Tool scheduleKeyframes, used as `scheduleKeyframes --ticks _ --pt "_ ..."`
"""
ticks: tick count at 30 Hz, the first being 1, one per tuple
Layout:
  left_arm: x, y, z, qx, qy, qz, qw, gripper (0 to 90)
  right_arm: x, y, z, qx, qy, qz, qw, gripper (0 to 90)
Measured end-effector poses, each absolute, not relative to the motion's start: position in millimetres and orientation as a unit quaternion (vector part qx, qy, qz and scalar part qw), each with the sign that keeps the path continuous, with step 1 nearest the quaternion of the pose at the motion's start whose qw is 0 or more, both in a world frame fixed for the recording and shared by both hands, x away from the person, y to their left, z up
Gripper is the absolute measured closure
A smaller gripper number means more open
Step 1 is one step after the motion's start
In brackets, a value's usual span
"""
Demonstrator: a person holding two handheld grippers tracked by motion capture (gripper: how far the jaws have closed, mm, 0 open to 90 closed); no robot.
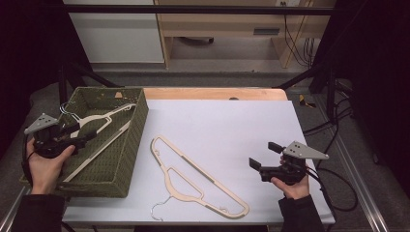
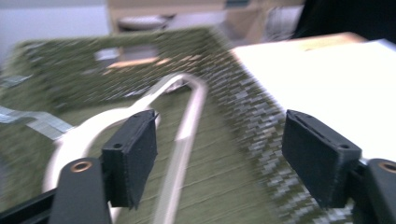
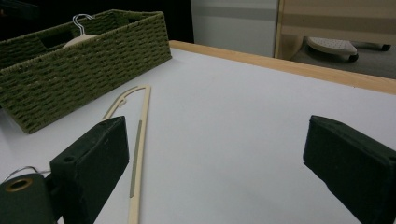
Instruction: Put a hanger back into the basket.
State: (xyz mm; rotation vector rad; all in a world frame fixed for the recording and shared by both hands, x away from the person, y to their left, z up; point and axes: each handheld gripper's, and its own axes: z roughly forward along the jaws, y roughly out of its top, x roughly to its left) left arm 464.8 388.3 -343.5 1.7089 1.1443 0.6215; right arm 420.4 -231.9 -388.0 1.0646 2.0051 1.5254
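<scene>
While my left claw (image 1: pixel 83 138) hangs spread over the hanger (image 1: pixel 99 120) inside the green basket (image 1: pixel 130 150), its woven wall rises alongside. My right claw (image 1: pixel 263 155), also spread and empty, hovers above open white counter (image 1: pixel 227 125), the second hanger (image 1: pixel 193 176) lying between us.

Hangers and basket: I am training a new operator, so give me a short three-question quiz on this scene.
1. How many hangers are in the green basket?
2. True or false: the right gripper holds the hanger on the table.
3. The left gripper is over: A the basket, B the bare table, C the floor?

Key: 1. One, the hanger in the basket. 2. False; its jaws are open and empty. 3. A.
</scene>
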Motion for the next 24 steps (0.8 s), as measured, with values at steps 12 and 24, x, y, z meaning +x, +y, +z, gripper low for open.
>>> scheduleKeyframes --ticks 12,24 --pt "434 335 -339 0.71 0.397 0.245 0.528 8.6 418 -232 -385 0.377 0.71 0.558 0.206 6.9" --pt "428 272 -340 0.735 0.348 0.247 0.526 7.4 418 -230 -386 0.375 0.71 0.559 0.207 6.7"
